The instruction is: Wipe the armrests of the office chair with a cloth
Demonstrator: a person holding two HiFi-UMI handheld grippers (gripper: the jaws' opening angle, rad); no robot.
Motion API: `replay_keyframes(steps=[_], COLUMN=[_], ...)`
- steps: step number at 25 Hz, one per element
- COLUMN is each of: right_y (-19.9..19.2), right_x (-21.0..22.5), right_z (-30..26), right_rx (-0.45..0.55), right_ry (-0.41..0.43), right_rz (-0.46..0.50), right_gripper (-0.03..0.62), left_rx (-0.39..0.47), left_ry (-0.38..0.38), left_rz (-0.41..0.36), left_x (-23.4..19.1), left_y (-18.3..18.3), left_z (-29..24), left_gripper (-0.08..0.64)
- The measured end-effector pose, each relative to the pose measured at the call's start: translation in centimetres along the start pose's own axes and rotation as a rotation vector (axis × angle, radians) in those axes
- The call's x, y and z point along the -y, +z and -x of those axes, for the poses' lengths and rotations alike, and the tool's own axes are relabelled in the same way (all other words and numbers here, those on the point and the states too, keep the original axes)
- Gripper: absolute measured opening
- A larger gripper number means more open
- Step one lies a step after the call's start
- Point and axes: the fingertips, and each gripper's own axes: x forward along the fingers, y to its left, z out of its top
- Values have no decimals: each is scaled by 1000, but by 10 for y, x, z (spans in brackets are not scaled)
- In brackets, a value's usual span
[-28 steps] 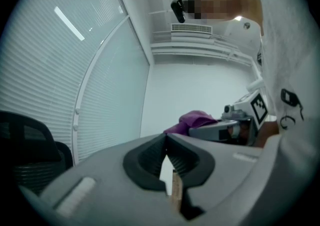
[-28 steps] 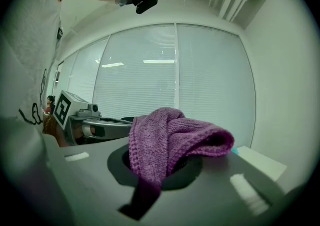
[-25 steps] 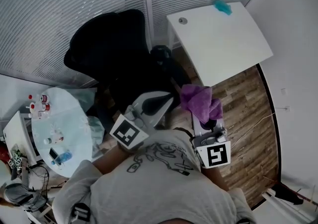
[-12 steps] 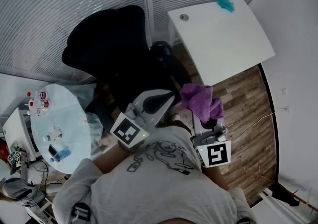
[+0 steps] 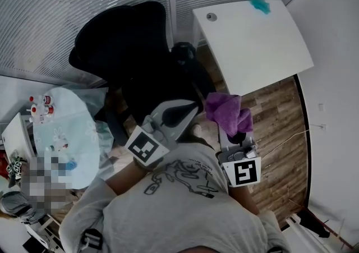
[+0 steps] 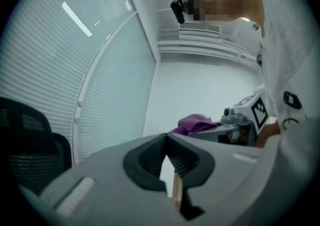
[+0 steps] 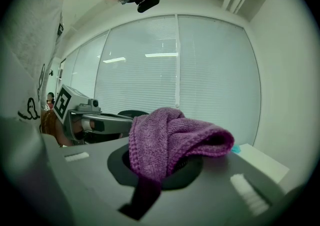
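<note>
Barely anything has been altered over the last second: only a slight drift of the head view is noted, and both grippers are kept close to the torso, so wiping is judged not yet begun.

At the far left, a round, pale glassy tabletop (image 5: 84, 128) with small bottles is seen. Beside it stands the office chair (image 5: 123, 50), a black mass with a broad curved back of matte, mesh-like material. Its armrests cannot be picked out from the dark shape with certainty, and no contact with them is made.

The left gripper (image 5: 182, 110) is held over the chair's near side. Its grey, ribbed fingers are drawn all but together, with nothing between them.

The right gripper (image 5: 235, 134) is held just beside it, and its fingers are clamped on the cloth (image 5: 224, 110). The cloth is purple, knitted and soft, and it is bunched in a fold that droops over the fingertips.

Further right, a smooth white tabletop (image 5: 252, 50) is seen, with a small teal object (image 5: 259, 4) at its far edge, above a wood-grain floor (image 5: 275, 128).
</note>
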Motion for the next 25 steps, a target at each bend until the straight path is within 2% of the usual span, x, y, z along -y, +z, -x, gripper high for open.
replay_keyframes(steps=[7,14,25], right_y=[-36,-64,-99], right_x=[-4,-5,8], right_z=[-5,-4,-27], right_rx=[-77,-121,-158], right_ry=[20,31,44], right_rz=[-30,-56,-63], right_gripper=[31,31,31], left_rx=[-66,-101,-124], left_ry=[16,28,48], left_rz=[77,113,105], left_x=[-9,-8,-34], left_y=[-39,-65,-93], left_z=[2,1,-11], left_gripper=[0,0,0])
